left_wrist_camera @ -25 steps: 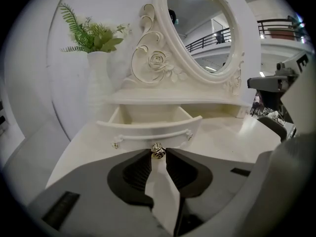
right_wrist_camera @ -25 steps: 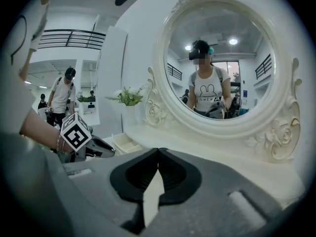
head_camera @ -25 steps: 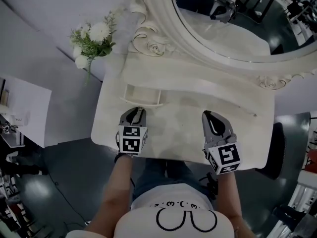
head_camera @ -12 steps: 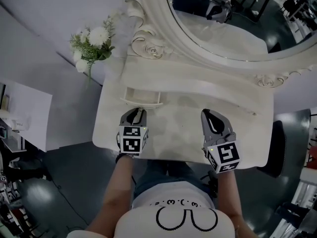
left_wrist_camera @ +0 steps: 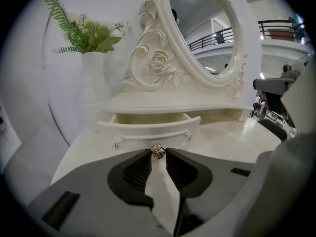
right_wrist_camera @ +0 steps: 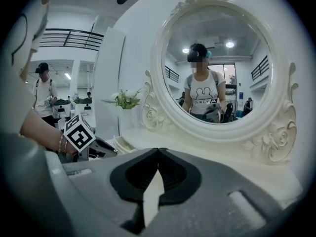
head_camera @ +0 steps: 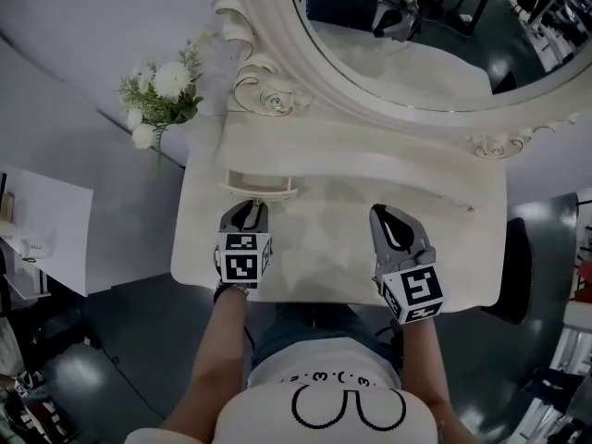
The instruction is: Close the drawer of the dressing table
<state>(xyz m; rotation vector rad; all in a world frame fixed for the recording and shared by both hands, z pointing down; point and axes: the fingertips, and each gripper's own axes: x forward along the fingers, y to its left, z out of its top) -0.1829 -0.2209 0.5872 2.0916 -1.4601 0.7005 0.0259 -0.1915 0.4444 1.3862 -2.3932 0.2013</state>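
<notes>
Drawer [left_wrist_camera: 148,127] sits pulled out at the tabletop's left, its knob [left_wrist_camera: 158,152] pinched between the left gripper's [left_wrist_camera: 158,155] jaw tips (front edge just ahead). The right gripper [right_wrist_camera: 158,152], jaws together and empty, is over bare tabletop [head_camera: 324,248]. Shelf [head_camera: 370,160] and mirror [head_camera: 435,35] rise beyond.

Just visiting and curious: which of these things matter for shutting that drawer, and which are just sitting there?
Part of the job: drawer, its knob, left gripper clamped on the knob.
Just there: flowers, mirror, right gripper, shut and empty.
</notes>
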